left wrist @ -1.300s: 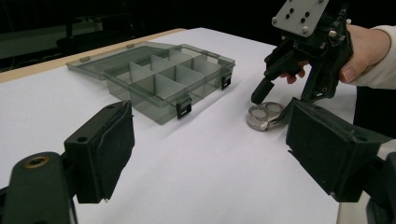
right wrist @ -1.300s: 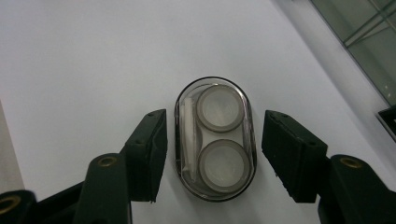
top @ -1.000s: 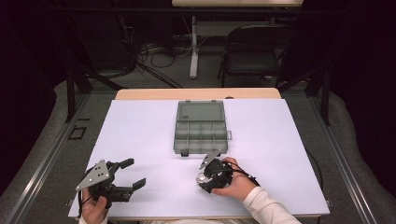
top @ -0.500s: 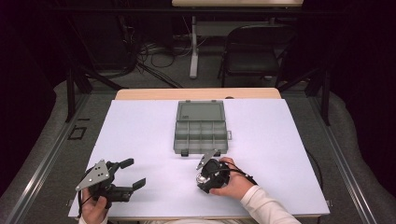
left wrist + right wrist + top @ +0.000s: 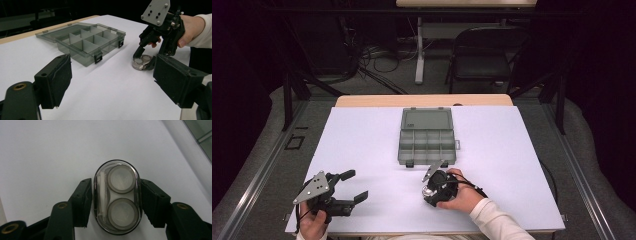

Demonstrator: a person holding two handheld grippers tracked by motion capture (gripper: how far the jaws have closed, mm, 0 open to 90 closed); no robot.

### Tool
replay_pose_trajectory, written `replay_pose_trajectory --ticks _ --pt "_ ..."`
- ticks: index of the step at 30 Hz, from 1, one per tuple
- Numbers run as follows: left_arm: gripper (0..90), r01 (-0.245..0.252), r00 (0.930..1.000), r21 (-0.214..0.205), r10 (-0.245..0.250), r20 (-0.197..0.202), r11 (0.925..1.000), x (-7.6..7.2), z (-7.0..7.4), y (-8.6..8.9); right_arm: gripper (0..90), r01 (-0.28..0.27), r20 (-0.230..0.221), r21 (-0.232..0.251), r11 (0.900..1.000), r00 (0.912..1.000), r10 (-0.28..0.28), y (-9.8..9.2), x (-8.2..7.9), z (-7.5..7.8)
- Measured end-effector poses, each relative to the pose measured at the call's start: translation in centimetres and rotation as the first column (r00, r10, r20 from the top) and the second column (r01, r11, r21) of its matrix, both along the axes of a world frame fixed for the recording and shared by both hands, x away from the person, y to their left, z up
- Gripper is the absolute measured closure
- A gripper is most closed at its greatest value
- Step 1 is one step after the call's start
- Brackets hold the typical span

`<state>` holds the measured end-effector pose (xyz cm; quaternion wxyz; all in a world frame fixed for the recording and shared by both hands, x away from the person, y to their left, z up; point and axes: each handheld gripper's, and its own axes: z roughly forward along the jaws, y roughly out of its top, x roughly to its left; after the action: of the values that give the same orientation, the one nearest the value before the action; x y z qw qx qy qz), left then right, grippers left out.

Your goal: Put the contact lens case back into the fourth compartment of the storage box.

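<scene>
Clear oval case (image 5: 117, 197) with two round wells is lying flat on the white desk (image 5: 522, 150), near-centre, just near of the grey compartment box (image 5: 427, 142). Right tongs (image 5: 116, 200) are straddling the case, jaws lying alongside its long sides; whether the pads are pressing it or just beside it, cannot tell. Right hand (image 5: 459, 195) is holding those tongs tipped down at the desk. Compartment box is sitting with its lid open toward the far side, dividers showing. Left tongs (image 5: 348, 186) are resting at the near-left corner in the left hand (image 5: 309, 222), jaws spread wide, gripping nothing, well apart from the case.
</scene>
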<state>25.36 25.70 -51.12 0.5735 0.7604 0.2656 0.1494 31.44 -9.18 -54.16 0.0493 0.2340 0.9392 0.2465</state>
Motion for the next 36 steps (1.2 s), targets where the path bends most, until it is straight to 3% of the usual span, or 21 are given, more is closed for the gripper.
replay_pose_trajectory --ticks 26,36 --pt "16.1 0.0 1.0 0.0 0.0 -0.001 1.0 0.0 -0.02 0.01 48.6 -0.01 0.005 -0.007 0.9999 0.9999 0.01 -0.03 0.05 0.2" --pt "16.1 0.003 1.0 -0.004 -0.003 -0.002 1.0 0.04 -0.04 0.02 48.6 0.01 0.02 0.047 0.9988 0.9997 -0.011 -0.52 0.39 0.98"
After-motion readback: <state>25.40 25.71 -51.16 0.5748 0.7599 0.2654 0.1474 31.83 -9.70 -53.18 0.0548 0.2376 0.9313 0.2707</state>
